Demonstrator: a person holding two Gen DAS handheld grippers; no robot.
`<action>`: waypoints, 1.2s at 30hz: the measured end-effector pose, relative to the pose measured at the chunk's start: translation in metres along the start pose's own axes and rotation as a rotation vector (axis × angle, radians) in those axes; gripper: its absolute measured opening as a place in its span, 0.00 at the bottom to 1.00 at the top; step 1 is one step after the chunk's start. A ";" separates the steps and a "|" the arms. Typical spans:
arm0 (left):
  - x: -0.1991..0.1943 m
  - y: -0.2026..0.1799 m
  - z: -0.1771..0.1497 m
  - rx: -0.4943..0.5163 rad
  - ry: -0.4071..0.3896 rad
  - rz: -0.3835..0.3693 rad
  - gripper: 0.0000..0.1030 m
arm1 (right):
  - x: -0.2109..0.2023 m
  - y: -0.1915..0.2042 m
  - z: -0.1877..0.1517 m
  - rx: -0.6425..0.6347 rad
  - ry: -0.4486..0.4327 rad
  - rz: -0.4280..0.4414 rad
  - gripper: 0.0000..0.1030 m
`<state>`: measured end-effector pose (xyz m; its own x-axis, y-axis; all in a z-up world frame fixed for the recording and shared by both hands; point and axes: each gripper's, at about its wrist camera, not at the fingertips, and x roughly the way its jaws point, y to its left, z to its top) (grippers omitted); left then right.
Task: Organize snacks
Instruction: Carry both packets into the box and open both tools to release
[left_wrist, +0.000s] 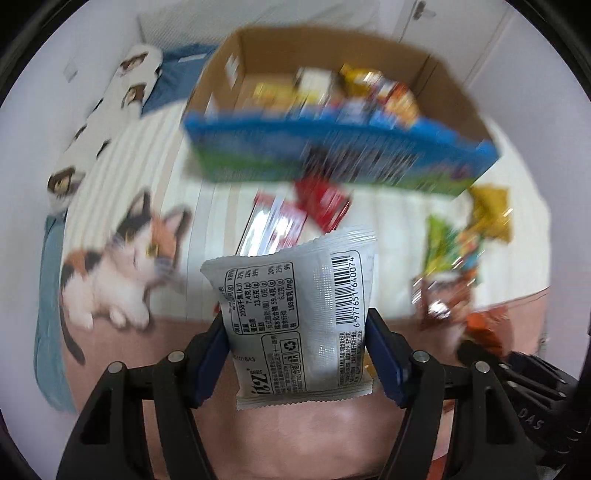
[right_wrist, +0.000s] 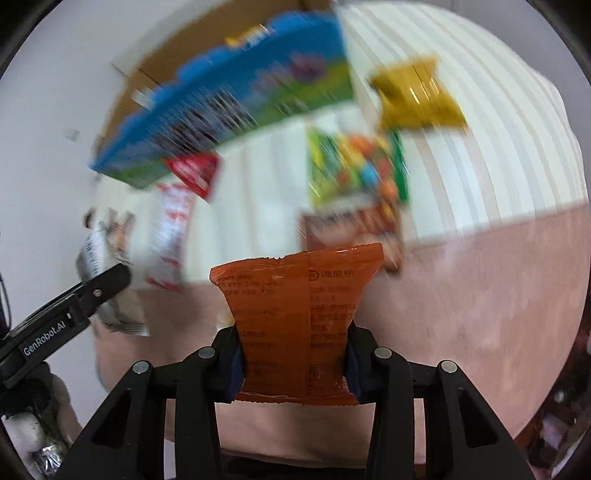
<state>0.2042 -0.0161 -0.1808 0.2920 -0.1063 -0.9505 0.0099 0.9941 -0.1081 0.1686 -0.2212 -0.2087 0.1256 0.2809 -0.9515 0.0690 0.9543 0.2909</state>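
Observation:
My left gripper (left_wrist: 295, 354) is shut on a silver-grey snack packet (left_wrist: 295, 306) with a barcode and nutrition table, held upright above the bed. My right gripper (right_wrist: 295, 365) is shut on an orange snack packet (right_wrist: 295, 314), pinched at its waist. Ahead stands a cardboard box (left_wrist: 454, 99) with a blue and green front, holding several snacks (left_wrist: 369, 92). Loose on the striped bedcover lie a red packet (left_wrist: 325, 203), a white and red packet (left_wrist: 273, 229), a yellow packet (right_wrist: 417, 96), a green multicoloured packet (right_wrist: 354, 166) and a brown packet (right_wrist: 343, 225). The left gripper's arm (right_wrist: 74, 302) shows at the left of the right wrist view.
The bedcover (left_wrist: 207, 206) is cream-striped with a pink border (right_wrist: 480, 302) and a printed calico cat (left_wrist: 125, 266). A cat-print pillow (left_wrist: 122, 85) lies along the left, against a white wall. The right gripper (left_wrist: 517, 369) shows at the lower right of the left wrist view.

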 end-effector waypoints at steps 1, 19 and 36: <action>-0.009 -0.002 0.012 0.011 -0.013 -0.017 0.66 | -0.007 0.004 0.008 -0.002 -0.012 0.019 0.44; -0.032 0.053 0.224 0.072 -0.042 0.064 0.66 | -0.077 0.057 0.224 -0.101 -0.162 0.044 0.44; 0.110 0.074 0.312 0.082 0.232 0.119 0.66 | 0.050 0.033 0.272 -0.059 0.120 -0.103 0.44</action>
<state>0.5358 0.0525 -0.2026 0.0692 0.0183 -0.9974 0.0689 0.9974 0.0231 0.4467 -0.2036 -0.2188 0.0011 0.1880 -0.9822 0.0162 0.9820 0.1880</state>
